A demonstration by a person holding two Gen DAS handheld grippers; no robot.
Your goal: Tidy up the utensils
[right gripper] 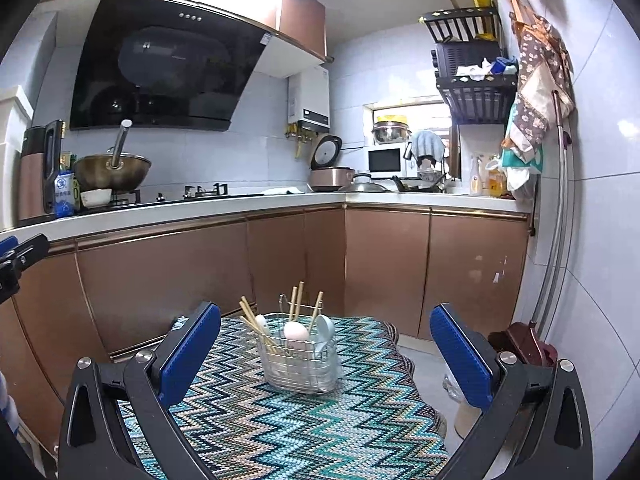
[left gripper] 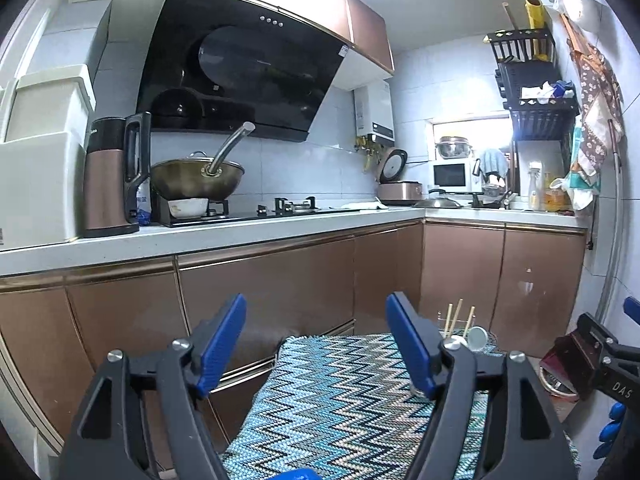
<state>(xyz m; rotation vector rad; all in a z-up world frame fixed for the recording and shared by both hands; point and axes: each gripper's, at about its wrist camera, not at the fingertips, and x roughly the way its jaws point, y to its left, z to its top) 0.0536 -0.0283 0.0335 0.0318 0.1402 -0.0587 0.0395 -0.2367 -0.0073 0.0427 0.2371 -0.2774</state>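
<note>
A wire basket (right gripper: 299, 364) stands on the far part of the zigzag cloth (right gripper: 280, 420), holding chopsticks (right gripper: 256, 326) and spoons (right gripper: 296, 331). The left gripper (left gripper: 316, 344) and right gripper (right gripper: 325, 354) are spread wide, holding nothing, near the cloth's near end.

A shiny wire-metal utensil basket (right gripper: 299, 364) holding pale wooden chopsticks (right gripper: 297, 299) and smooth glossy spoons (right gripper: 296, 331) (plastic or ceramic, hard to tell) sits near the far edge of a coarse woven zigzag cloth (right gripper: 288, 428), with textured blue pads (right gripper: 189, 354) on matt black gripper arms.
</note>
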